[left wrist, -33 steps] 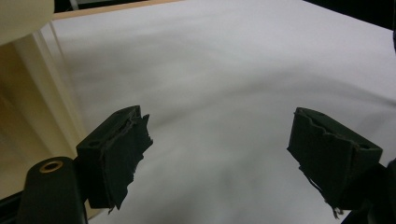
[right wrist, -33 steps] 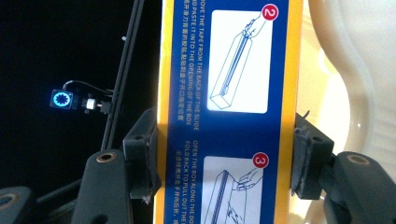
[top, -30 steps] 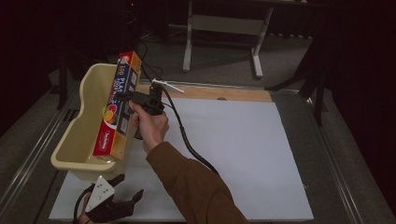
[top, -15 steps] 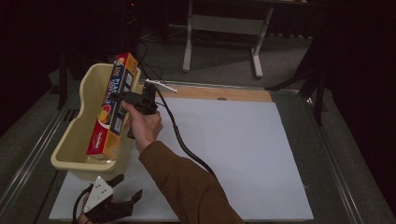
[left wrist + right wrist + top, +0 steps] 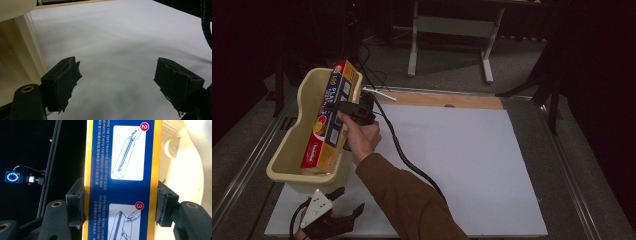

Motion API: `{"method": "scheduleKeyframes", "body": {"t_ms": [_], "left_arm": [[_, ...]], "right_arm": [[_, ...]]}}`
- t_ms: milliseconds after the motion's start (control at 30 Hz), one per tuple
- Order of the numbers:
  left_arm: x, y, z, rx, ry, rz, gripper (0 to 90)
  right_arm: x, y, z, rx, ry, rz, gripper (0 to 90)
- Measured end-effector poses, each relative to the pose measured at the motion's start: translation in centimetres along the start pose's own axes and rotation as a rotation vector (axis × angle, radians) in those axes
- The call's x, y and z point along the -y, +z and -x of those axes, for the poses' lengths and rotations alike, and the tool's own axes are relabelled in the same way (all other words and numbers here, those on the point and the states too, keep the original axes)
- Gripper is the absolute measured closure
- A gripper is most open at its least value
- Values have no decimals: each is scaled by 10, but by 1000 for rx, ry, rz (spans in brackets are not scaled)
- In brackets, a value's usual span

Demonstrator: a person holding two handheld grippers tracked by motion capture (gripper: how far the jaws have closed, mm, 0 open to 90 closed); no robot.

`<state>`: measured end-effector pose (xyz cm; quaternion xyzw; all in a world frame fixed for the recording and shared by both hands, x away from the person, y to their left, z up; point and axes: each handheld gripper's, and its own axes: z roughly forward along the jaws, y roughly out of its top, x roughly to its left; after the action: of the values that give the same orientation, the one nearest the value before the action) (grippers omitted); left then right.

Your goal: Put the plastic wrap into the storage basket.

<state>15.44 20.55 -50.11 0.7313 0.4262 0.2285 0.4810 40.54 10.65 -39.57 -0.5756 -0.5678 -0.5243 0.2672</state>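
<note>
Your right gripper point(image 5: 343, 107) clamps the long box point(image 5: 329, 122), which leans inside the cream tub point(image 5: 297, 137) at the worktop's left edge. Your left gripper point(image 5: 343, 204), jaws spread and empty, rests at the near-left corner of the white sheet point(image 5: 462, 160), just beside the tub's wall.

A white sheet point(image 5: 462, 160) covers the table; a metal stand point(image 5: 452, 30) sits beyond.

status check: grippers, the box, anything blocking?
Right gripper shut on long blue-and-yellow cardboard box, lower end inside cream plastic bin. Left gripper open, empty, over white sheet. Nothing blocking.
</note>
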Motion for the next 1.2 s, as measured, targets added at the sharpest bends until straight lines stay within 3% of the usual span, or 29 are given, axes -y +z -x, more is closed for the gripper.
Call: {"method": "scheduleKeyframes", "body": {"t_ms": [833,1100,1200], "left_arm": [[0,-1,-1,1,-5,5,185],[0,-1,0,2,-3,4,185],[1,-2,-1,1,-6,6,185]], "right_arm": [[3,11,2,33,35,-36,382],[-1,15,8,120,61,-72,361],[1,17,10,173,21,-69,349]]}}
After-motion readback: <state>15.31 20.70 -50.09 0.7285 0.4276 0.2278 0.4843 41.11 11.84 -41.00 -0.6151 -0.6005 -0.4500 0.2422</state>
